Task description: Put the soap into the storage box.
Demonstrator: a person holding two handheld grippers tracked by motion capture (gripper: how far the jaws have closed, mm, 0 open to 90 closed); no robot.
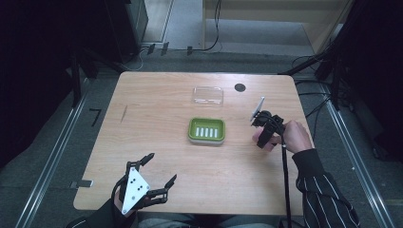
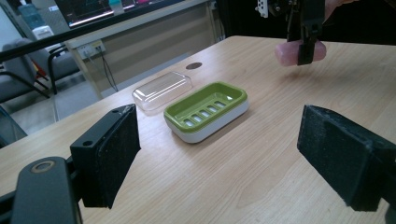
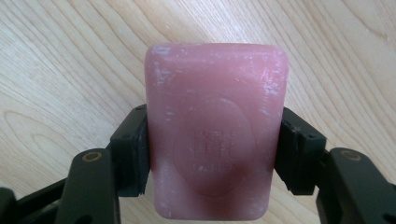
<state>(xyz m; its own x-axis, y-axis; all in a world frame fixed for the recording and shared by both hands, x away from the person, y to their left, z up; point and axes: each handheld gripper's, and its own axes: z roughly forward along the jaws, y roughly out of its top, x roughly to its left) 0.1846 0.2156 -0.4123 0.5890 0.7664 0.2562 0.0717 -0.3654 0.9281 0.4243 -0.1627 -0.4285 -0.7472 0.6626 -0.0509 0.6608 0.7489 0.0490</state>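
Note:
A pink bar of soap (image 3: 215, 126) sits between the pads of my right gripper (image 3: 212, 154), which is shut on its two long sides. In the high view that right gripper (image 1: 264, 138) hangs over the table's right part, right of the green soap dish (image 1: 206, 130). The left gripper view has the soap (image 2: 299, 51) a little above the wood at top right, beyond the dish (image 2: 205, 111). My left gripper (image 1: 159, 169) rests near the front edge at the left, jaws wide open with nothing between them. A clear lid (image 1: 207, 96) lies behind the dish.
The wooden table (image 1: 157, 109) has a round black cable hole (image 1: 240, 87) near its far edge, right of the lid. Cables and dark stands surround the table on the floor. A cable trails from the right gripper toward the front edge.

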